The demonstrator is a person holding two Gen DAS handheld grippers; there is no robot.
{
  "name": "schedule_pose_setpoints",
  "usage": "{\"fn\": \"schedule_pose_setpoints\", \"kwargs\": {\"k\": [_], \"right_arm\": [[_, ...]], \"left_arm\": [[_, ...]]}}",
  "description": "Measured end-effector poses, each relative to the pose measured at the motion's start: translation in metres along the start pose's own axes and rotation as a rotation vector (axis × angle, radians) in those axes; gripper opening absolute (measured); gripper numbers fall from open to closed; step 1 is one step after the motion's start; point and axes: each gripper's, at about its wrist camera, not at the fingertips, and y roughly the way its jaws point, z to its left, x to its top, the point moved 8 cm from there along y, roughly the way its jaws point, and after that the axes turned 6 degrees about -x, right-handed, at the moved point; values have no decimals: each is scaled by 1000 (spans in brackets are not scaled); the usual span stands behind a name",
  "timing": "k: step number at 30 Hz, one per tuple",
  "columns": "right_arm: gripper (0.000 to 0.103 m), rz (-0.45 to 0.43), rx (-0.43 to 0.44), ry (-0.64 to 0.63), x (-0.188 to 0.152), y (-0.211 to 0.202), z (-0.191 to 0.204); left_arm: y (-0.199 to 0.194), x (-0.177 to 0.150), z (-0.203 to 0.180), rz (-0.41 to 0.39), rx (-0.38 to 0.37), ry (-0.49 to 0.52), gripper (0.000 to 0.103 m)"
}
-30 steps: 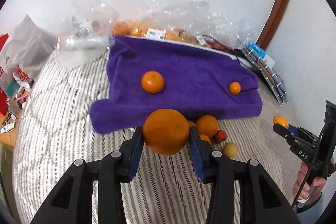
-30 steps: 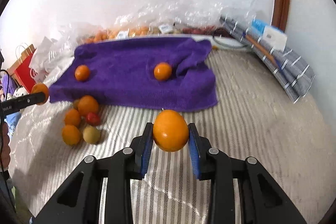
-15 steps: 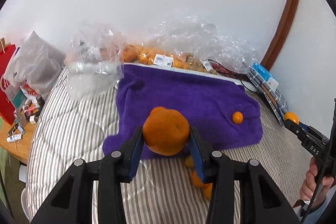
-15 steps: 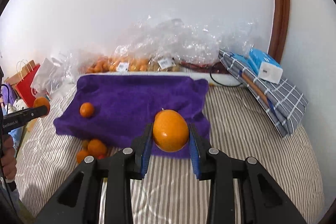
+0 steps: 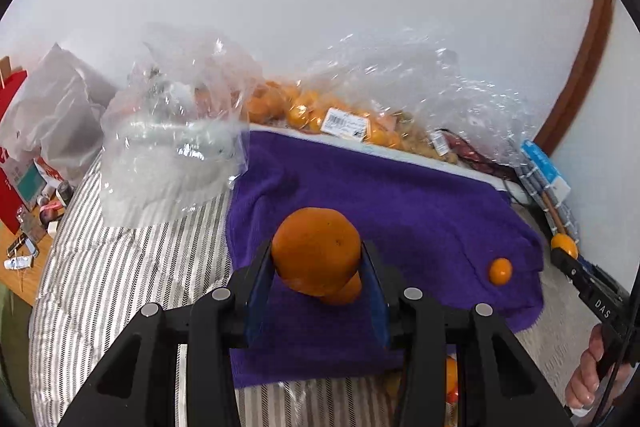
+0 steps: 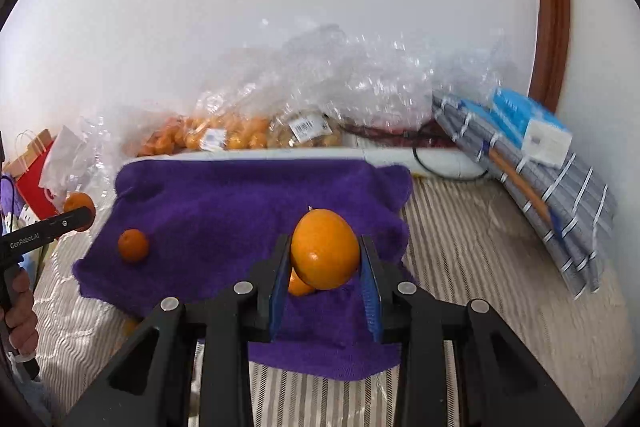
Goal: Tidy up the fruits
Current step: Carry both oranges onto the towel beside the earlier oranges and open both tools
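My left gripper [image 5: 318,267] is shut on a large orange [image 5: 316,251] and holds it above the purple towel [image 5: 400,195]. A smaller orange [image 5: 346,291] lies on the towel just behind it, partly hidden. Another small orange [image 5: 500,271] lies near the towel's right edge. My right gripper [image 6: 325,263] is shut on a smooth orange [image 6: 325,249] above the towel [image 6: 240,203]; a small orange [image 6: 298,285] lies on the towel behind it. A further orange [image 6: 133,245] lies at the towel's left.
Clear plastic bags of small oranges [image 5: 320,111] line the wall behind the towel. A crumpled clear bag [image 5: 168,147] lies left of the towel. A folded checked cloth with blue boxes [image 6: 532,171] leans at the right. Loose fruits [image 5: 450,375] lie on the striped bedcover below the towel.
Both grippers have risen and moved forward over the purple towel with their oranges still held. The loose fruits on the bedcover have slipped mostly out of view below.
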Motion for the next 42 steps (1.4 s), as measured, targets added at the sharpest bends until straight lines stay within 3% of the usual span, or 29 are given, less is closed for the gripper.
{"fn": "schedule_pose_setpoints", "kwargs": {"k": [7, 20, 28, 33, 42], "right_arm": [[32, 76, 40, 11, -29, 37, 1], [32, 104, 32, -33, -44, 46, 8], [34, 100, 28, -43, -44, 43, 10], [42, 84, 40, -30, -43, 40, 10], [45, 0, -69, -100, -33, 18, 19]], "left_arm": [[24, -18, 10, 49, 15, -2, 41], [29, -32, 5, 59, 23, 37, 41], [27, -34, 4, 57, 10, 28, 41], [26, -36, 1, 60, 19, 42, 41], [13, -33, -1, 35, -27, 16, 55]]}}
